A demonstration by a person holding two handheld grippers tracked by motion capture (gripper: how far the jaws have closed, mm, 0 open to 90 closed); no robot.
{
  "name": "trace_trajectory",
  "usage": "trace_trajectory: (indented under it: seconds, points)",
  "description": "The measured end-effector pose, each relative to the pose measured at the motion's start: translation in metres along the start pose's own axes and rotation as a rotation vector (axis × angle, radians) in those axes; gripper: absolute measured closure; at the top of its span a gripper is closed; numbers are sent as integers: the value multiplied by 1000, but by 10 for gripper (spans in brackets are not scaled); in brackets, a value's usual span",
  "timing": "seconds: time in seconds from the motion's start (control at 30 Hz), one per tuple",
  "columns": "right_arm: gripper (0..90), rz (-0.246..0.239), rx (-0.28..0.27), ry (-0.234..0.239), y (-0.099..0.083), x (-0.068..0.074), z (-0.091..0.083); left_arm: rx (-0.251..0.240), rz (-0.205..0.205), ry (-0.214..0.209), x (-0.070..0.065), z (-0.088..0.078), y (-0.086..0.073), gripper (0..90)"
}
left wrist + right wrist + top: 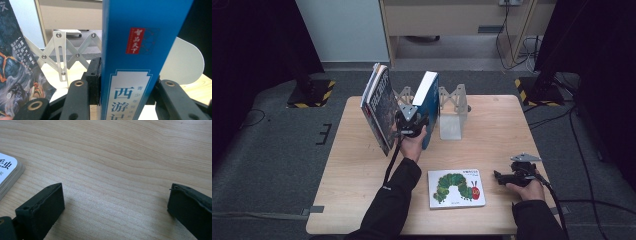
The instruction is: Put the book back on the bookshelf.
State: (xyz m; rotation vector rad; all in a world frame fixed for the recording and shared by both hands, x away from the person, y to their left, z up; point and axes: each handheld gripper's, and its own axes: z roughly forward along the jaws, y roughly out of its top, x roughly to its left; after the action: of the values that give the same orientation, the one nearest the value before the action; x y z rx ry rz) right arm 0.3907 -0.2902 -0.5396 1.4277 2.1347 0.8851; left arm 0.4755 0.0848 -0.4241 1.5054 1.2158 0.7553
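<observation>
Black sleeves cover both forearms; the left tongs (411,124) and right tongs (502,177) are black, trailing black cables.

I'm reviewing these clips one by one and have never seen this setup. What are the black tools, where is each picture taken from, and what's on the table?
A person holds a hand-held two-jaw gripper in each hand. The high view looks down on the wooden table; each gripper view looks along its own jaws. The left gripper is clamped on an upright blue book, beside a leaning dark book and a white folding bookstand. The right gripper rests open over bare wood, holding nothing. A caterpillar picture book lies flat near the front edge.
</observation>
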Motion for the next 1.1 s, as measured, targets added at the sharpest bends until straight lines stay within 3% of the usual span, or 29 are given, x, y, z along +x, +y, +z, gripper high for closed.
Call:
trace_trajectory:
  seconds: [0.13,0.43,0.83,1.1]
  points:
    - [10,-1,0,1,0,0,0,-2,16,-31,3,1,0,582]
    - [11,-1,0,1,0,0,0,-7,6,-70,8,-12,-6,562]
    - [10,-2,0,1,0,0,0,24,29,-14,-4,-4,1,585]
    - [10,-1,1,1,0,0,0,16,38,-50,-9,0,0,560]
